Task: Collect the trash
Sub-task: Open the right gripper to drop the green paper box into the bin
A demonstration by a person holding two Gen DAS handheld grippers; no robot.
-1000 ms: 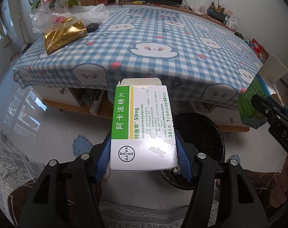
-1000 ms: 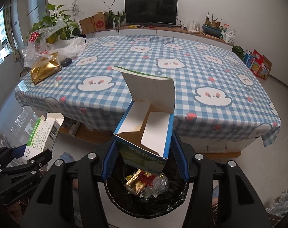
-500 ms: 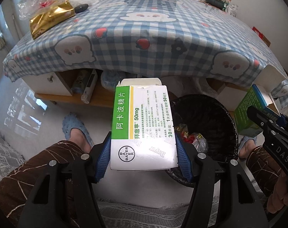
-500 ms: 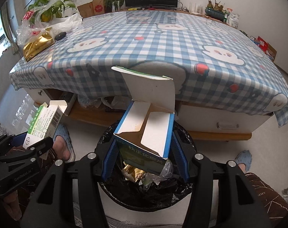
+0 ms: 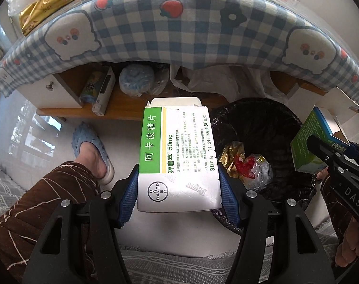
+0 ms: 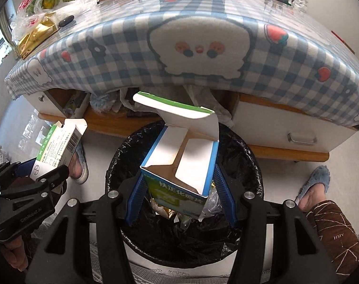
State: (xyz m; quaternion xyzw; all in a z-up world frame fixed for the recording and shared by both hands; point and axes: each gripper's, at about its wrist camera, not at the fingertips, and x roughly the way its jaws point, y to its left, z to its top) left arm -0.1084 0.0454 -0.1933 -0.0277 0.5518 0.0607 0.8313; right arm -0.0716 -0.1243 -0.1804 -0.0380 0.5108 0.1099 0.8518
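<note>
At the centre of the right wrist frame, the opened blue carton (image 6: 179,165) is gripped by the right gripper (image 6: 179,198) fingers above the black trash bin (image 6: 248,165). At the centre of the left wrist frame, the left gripper (image 5: 178,194) fingers grip the green-and-white medicine box (image 5: 177,156), left of the bin's rim and below the table (image 5: 179,35).

medicine box (image 5: 178,156): glossy printed card | bin liner (image 6: 238,146): shiny crinkled black plastic | bench cloth (image 5: 191,33): matt checked fabric | shelf (image 5: 122,108): smooth wood
</note>
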